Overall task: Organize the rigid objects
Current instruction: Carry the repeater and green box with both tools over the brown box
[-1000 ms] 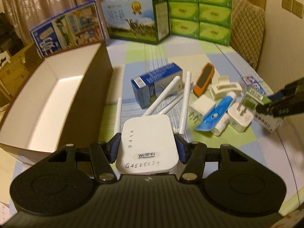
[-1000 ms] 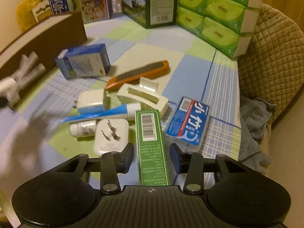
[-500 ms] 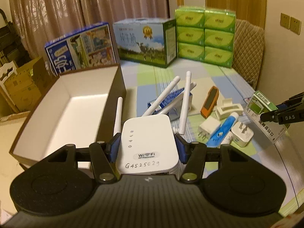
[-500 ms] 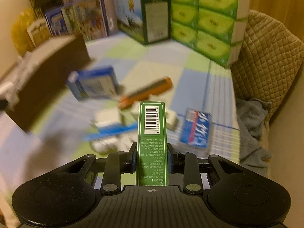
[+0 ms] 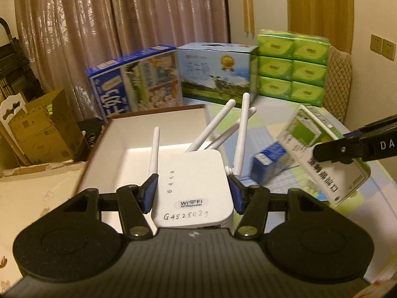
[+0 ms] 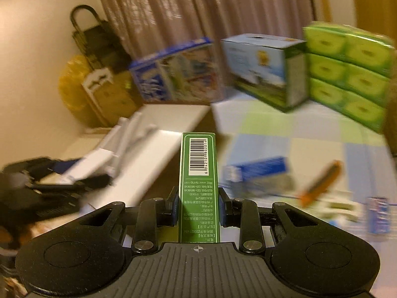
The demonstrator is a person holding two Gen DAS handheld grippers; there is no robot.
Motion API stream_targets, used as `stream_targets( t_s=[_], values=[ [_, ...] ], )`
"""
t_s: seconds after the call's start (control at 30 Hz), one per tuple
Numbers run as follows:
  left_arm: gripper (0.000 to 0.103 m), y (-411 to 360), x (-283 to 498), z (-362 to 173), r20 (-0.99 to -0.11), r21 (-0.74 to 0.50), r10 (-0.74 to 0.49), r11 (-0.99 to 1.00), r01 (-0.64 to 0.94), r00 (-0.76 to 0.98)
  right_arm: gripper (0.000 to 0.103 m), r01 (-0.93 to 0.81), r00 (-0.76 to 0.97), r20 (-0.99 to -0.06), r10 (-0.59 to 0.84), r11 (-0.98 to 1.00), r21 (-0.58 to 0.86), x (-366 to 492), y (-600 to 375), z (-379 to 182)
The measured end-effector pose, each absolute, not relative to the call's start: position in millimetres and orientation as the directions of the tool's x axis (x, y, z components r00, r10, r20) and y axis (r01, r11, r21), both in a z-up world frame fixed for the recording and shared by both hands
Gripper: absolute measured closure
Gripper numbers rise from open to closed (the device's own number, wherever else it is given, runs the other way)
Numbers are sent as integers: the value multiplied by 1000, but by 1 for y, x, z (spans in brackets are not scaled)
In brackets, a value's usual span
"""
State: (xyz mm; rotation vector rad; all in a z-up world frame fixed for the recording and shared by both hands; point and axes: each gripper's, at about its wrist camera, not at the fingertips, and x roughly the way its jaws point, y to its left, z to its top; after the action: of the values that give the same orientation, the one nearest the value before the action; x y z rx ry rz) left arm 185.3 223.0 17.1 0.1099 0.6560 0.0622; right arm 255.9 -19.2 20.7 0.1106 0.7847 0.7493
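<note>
Left tool (image 5: pixel 193 192) clamped on a white Wi-Fi repeater (image 5: pixel 192 186), held above an open white-lined box (image 5: pixel 119 146). Right tool (image 6: pixel 198 204) closed tight around a narrow green carton (image 6: pixel 198 171), raised over the checked table (image 6: pixel 285 134) beside that box.

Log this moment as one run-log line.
left gripper: shut on WiFi repeater | right gripper: shut on green box | both above open white box | neither item placed yet
</note>
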Motion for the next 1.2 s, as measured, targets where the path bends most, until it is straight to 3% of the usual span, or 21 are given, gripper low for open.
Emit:
stream_targets(
  t_s=[0.53, 0.77, 1.2],
  values=[
    [49, 345, 218, -28, -683, 77, 80, 996, -38, 726, 77, -499, 423, -669, 611, 774, 391, 265, 152, -2],
    [49, 354, 236, -55, -726, 31, 30, 999, -10, 688, 76, -455, 406, -747, 526, 826, 333, 277, 175, -32],
    [50, 359, 264, -78, -781, -21, -30, 1000, 23, 624, 76, -417, 402, -810, 426, 873, 252, 288, 193, -53]
  ],
)
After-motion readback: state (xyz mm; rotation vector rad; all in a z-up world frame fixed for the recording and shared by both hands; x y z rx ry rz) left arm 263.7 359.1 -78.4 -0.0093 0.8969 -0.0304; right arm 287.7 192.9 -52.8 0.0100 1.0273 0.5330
